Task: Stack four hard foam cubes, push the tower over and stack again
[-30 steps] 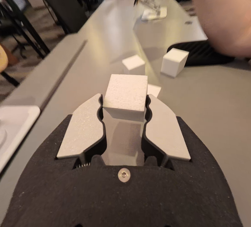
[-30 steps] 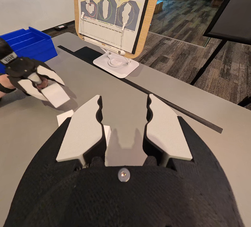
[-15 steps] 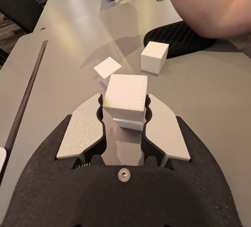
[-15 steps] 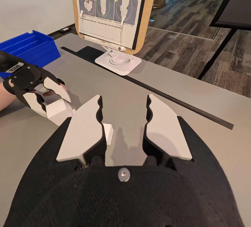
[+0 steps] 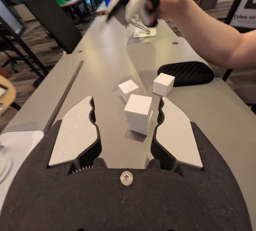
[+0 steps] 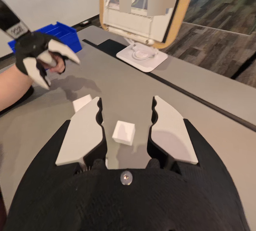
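In the left wrist view, two white foam cubes stand as a stack [image 5: 138, 113] on the grey table [image 5: 194, 127]. My left gripper [image 5: 126, 97] is open and empty, pulled back with the stack ahead between its fingers. Two loose cubes lie beyond, one at the centre [image 5: 128, 88] and one to the right [image 5: 163, 85]. My right gripper [image 6: 126, 97] is open and empty above a single cube [image 6: 124, 133] that shows between its fingers. Another cube [image 6: 81, 102] is partly hidden behind its left finger. The left gripper [image 6: 62, 74] also shows there, raised and open.
A black mat [image 5: 185, 73] lies at the right behind the cubes. A board on a white stand [image 6: 142, 56] is at the table's far side, with a blue bin [image 6: 62, 36] to its left. The person's forearm [image 5: 207, 37] reaches over the table's right side. Tip to tip, the grippers are about 20 cm apart.
My left gripper has set its cube on another cube, opened and drawn back. My right gripper has moved over a loose cube.
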### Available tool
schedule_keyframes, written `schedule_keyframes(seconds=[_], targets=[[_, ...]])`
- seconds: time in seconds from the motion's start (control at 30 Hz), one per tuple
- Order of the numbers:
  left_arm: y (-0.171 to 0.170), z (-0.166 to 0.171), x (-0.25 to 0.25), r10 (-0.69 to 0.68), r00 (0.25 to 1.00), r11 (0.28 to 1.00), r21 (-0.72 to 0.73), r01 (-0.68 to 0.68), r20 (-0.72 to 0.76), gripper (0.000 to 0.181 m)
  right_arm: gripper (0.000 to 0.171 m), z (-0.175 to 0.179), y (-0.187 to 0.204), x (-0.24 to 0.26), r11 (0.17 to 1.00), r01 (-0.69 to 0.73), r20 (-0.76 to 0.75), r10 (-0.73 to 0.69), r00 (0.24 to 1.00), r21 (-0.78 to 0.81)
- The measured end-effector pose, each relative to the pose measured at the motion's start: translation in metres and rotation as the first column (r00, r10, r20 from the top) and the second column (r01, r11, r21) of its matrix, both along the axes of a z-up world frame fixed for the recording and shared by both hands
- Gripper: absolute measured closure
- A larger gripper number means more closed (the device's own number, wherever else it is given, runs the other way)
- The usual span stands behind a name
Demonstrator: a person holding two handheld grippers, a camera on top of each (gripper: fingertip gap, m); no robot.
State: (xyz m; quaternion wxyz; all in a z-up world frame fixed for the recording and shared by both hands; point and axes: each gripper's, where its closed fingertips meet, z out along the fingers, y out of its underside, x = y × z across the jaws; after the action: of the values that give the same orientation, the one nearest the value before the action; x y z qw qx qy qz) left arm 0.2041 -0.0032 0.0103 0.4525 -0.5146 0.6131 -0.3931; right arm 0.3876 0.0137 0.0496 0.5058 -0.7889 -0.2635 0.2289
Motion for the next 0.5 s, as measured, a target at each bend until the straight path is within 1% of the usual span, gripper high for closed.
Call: schedule_keyframes(seconds=[0.07, 0.13, 0.2, 0.27, 0.33, 0.43, 0.5], targets=[[0.01, 0.019, -0.015, 0.063, 0.998, 0.998, 0.007, -0.063, 0.03, 0.094, 0.101, -0.02, -0.022, -0.015, 1.0, -0.025, 0.006, 0.025, 1.0, -0.012], [0.015, 0.035, -0.026, 0.106, 0.992, 0.994, 0.018, -0.107, 0.065, 0.091, 0.101, -0.037, -0.05, -0.027, 0.998, -0.053, 0.016, 0.053, 0.998, 0.034], [0.014, 0.049, -0.033, 0.112, 0.988, 0.993, 0.026, -0.115, 0.106, 0.09, 0.101, -0.062, -0.074, -0.027, 0.998, -0.04, 0.065, 0.036, 0.997, 0.058], [0.012, 0.058, -0.039, 0.111, 0.985, 0.993, 0.028, -0.116, 0.135, 0.09, 0.097, -0.096, -0.094, -0.023, 0.999, -0.043, 0.129, 0.042, 0.991, 0.006], [0.01, 0.062, -0.042, 0.107, 0.984, 0.993, 0.03, -0.112, 0.144, 0.09, 0.092, -0.128, -0.108, -0.016, 0.996, -0.023, 0.175, 0.038, 0.984, -0.085], [0.006, 0.067, -0.043, 0.091, 0.983, 0.995, 0.034, -0.097, 0.157, 0.091, 0.092, -0.155, -0.12, -0.019, 0.985, -0.021, 0.18, 0.052, 0.982, -0.169], [0.004, 0.068, -0.042, 0.083, 0.984, 0.995, 0.036, -0.089, 0.158, 0.091, 0.093, -0.17, -0.122, -0.019, 0.98, 0.002, 0.239, 0.047, 0.97, -0.198]])
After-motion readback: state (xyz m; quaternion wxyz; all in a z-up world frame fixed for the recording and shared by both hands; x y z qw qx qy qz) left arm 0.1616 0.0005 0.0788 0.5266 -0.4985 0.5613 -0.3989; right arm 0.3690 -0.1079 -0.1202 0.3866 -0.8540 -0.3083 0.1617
